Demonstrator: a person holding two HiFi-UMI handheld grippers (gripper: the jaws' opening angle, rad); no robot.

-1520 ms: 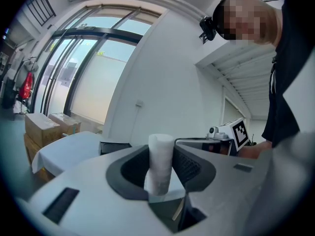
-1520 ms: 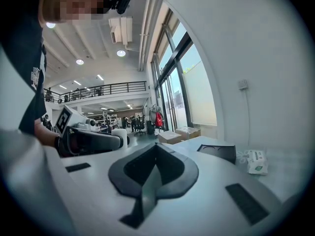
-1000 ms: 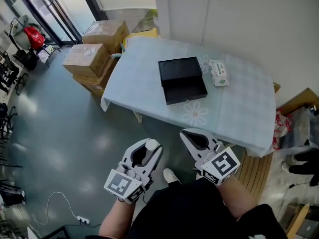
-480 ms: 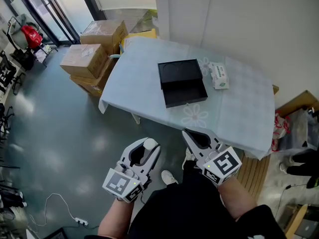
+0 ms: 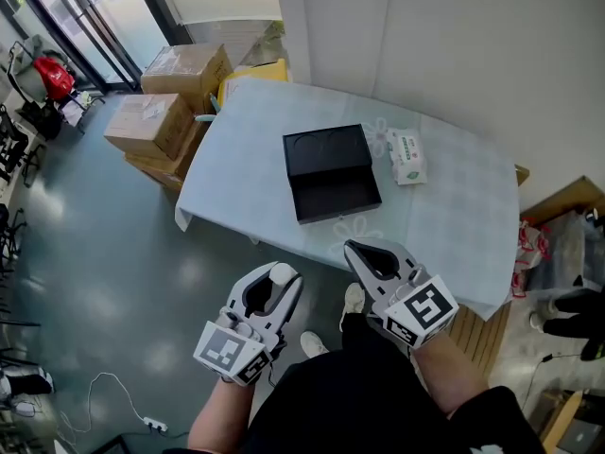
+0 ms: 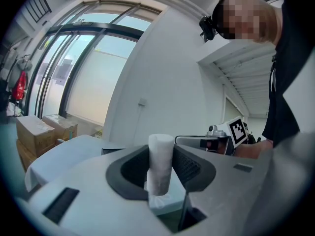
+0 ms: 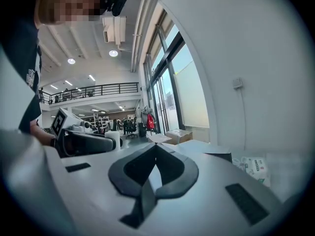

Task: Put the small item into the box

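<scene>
1. Left gripper (image 5: 276,285), in the head view, grips one small white cylindrical roll (image 5: 283,272), well apart from the pale-clothed table (image 5: 236,159) bearing one open black rectangular box (image 5: 333,195) and one white green-printed packet (image 5: 406,156), its print unreadable.
2. Left gripper view: the jaws clamp the roll (image 6: 160,163) upright.
3. Right gripper view: the right gripper (image 7: 155,147) has its jaws together, holding nothing.

Roll (image 6: 160,167) btm hidden behind left gripper (image 6: 161,149) jaws; pack (image 5: 406,156) print unreadable.
</scene>
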